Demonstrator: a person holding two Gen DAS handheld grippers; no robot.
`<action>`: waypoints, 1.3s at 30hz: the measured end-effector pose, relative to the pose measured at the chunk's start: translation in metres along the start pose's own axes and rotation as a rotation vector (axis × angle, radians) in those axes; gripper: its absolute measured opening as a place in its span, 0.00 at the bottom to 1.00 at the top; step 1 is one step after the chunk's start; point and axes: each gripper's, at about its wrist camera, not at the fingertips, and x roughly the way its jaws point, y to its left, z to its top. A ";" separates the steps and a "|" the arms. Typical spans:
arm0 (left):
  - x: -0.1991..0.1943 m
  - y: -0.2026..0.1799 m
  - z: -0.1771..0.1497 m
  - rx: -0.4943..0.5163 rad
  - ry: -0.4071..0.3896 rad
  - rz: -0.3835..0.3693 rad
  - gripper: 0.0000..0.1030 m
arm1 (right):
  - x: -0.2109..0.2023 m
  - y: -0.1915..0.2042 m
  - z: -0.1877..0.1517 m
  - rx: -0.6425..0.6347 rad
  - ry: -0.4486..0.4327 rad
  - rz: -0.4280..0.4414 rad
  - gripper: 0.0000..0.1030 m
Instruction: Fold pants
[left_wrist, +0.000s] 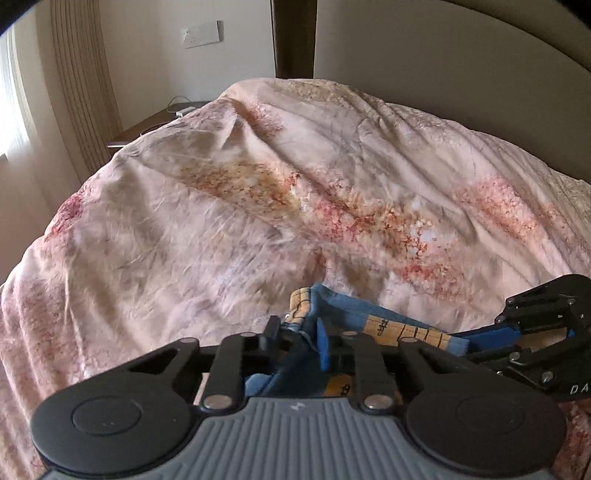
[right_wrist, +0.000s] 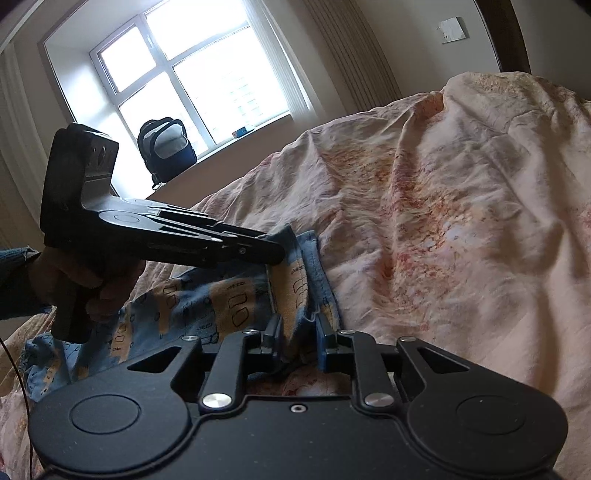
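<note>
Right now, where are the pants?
The pants lie on the floral bedspread at its near edge, low in both wrist views, between the left gripper and right gripper.

Soft printed cloth pants (right_wrist: 207, 295)

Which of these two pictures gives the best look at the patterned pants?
The right wrist view. There the pants spread across the bedspread, blue and orange print plain, with the left gripper and right gripper both pinching one edge. The left wrist view shows only a bunched strip of them behind the fingers.
</note>
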 end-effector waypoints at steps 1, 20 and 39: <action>0.000 0.002 0.002 -0.015 0.007 -0.004 0.18 | 0.000 0.001 0.000 -0.003 -0.001 -0.003 0.19; 0.003 0.000 0.009 -0.052 -0.019 -0.010 0.59 | -0.009 0.006 0.000 -0.050 -0.035 -0.095 0.17; 0.012 0.039 -0.004 -0.069 0.132 -0.102 0.51 | -0.002 -0.017 0.003 0.165 0.051 0.141 0.75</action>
